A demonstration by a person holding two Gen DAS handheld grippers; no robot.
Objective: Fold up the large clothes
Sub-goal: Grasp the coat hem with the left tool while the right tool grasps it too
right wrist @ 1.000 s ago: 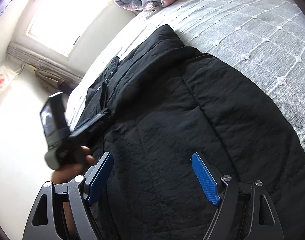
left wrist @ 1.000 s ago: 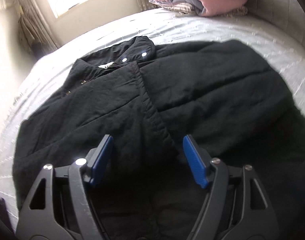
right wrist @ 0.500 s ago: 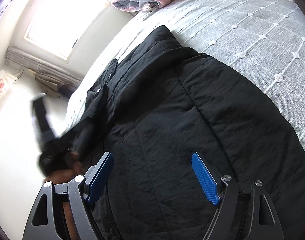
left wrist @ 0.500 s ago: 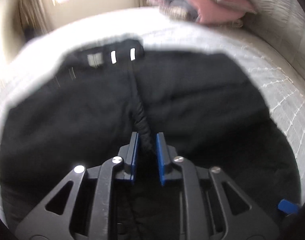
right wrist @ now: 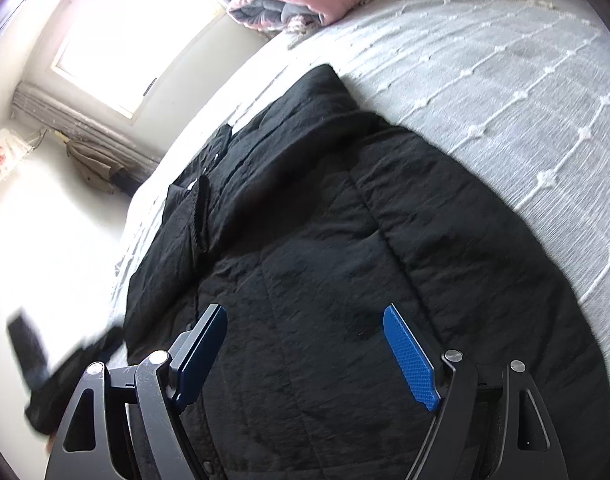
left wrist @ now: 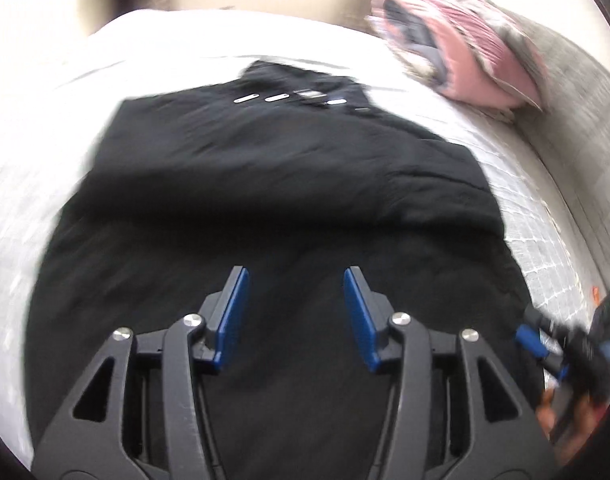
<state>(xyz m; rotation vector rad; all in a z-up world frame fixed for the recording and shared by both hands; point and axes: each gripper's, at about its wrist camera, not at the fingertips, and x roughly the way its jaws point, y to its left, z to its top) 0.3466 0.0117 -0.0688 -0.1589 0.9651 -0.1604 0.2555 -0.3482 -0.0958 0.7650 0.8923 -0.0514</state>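
A black coat (left wrist: 273, 200) lies spread on the bed (right wrist: 505, 92), flaps closed. The left gripper (left wrist: 295, 312), jaws just released and empty, hovers above; the right gripper (right wrist: 305, 356) gapes unladen. Next, likely: grasp an edge to fold.

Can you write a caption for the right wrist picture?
Open right gripper hovers over a black coat spread on a white bedspread.
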